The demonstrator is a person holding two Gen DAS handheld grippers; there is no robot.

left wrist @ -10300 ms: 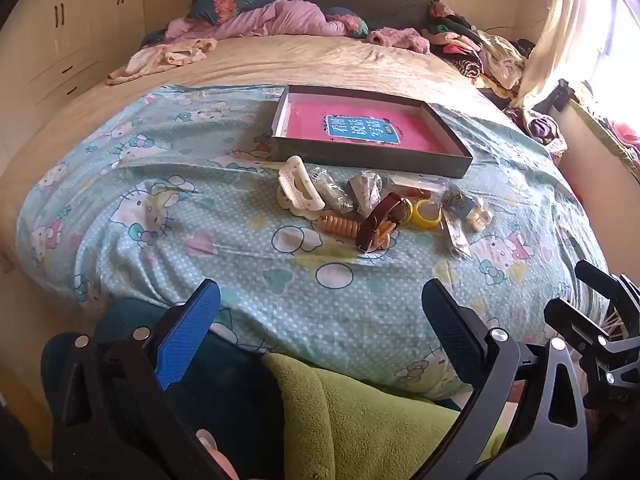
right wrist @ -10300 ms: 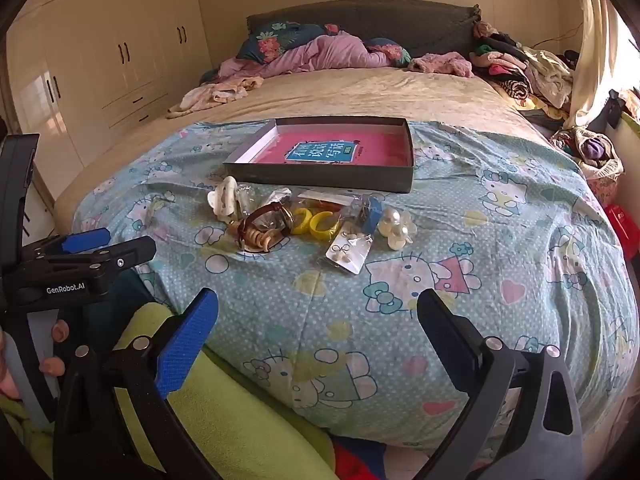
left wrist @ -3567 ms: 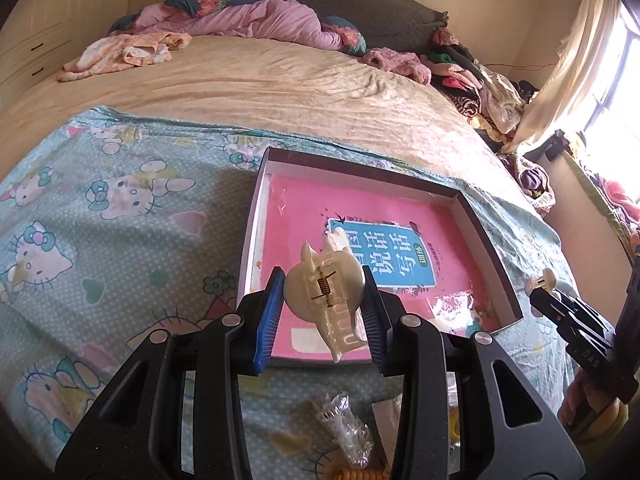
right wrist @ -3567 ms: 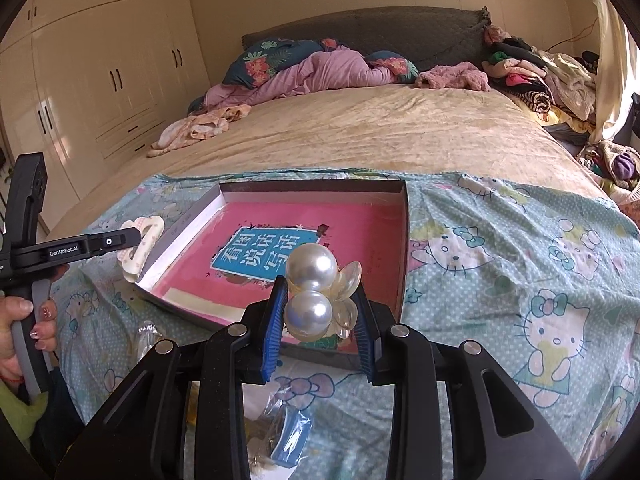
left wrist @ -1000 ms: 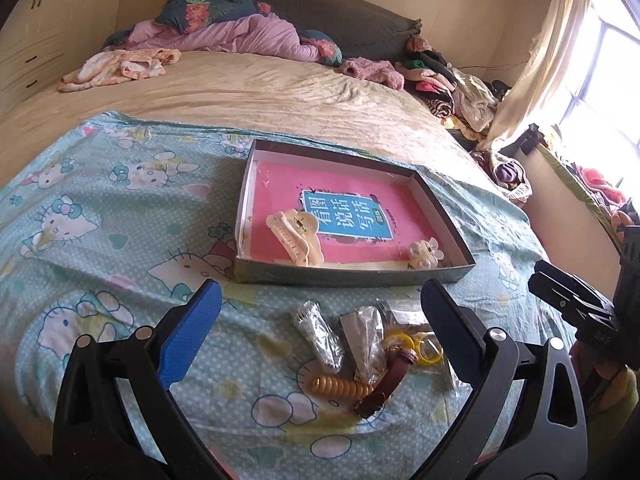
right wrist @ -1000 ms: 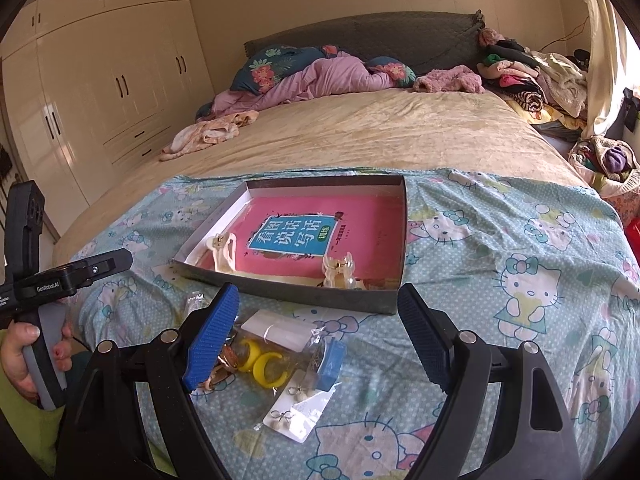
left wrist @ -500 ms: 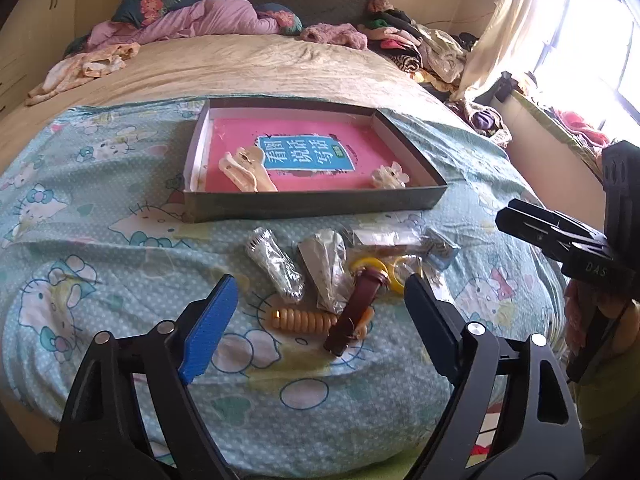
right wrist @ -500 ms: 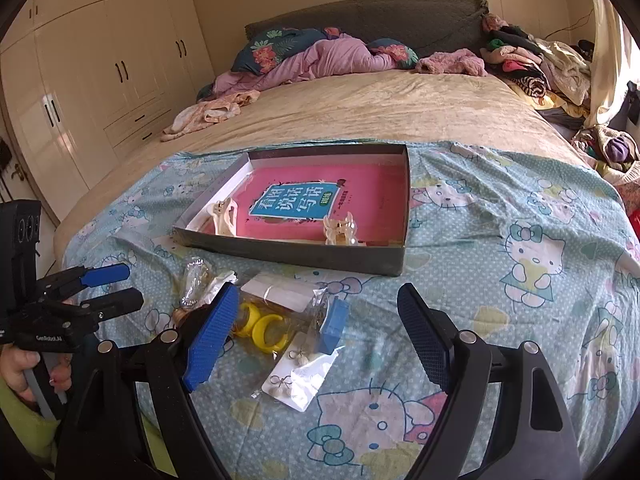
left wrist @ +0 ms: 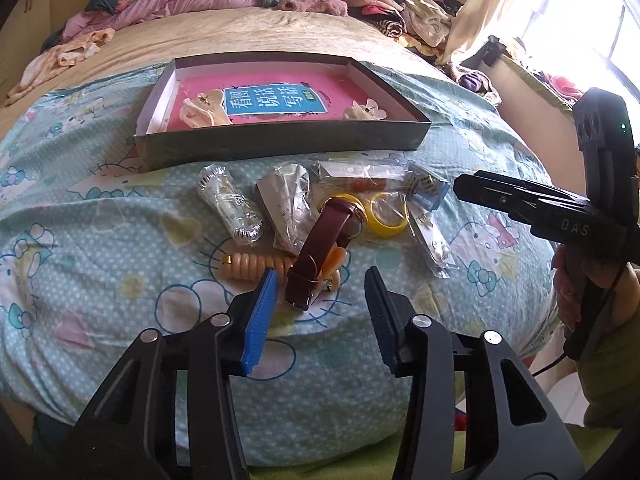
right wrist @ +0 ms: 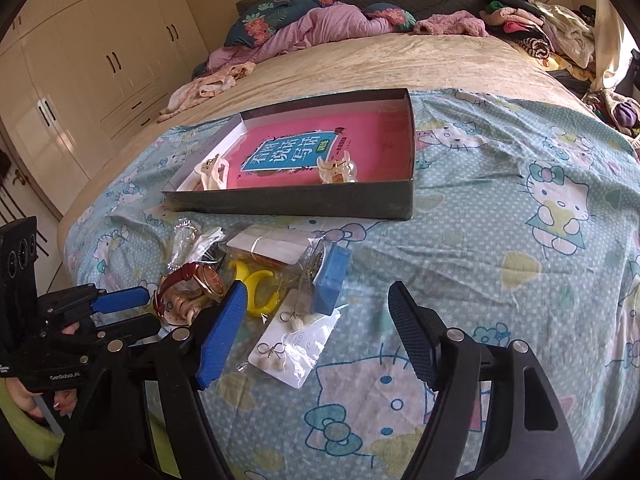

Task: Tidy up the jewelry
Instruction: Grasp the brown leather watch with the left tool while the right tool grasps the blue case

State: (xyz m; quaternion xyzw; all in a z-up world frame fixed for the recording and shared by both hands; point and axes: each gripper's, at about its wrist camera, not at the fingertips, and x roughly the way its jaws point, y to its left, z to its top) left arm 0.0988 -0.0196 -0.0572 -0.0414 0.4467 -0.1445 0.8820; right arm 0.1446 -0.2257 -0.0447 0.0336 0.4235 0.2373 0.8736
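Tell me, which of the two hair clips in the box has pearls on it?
The pearl clip lying at the box's right front end. The cream claw clip at the left end is plain plastic, with no pearls.

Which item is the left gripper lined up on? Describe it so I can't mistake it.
Find the grey tray on the bed; loose items lie in front of it. Nearest the left gripper is the watch: the only dark brown leather strap, lying across a coiled orange hair tie, beside yellow rings.
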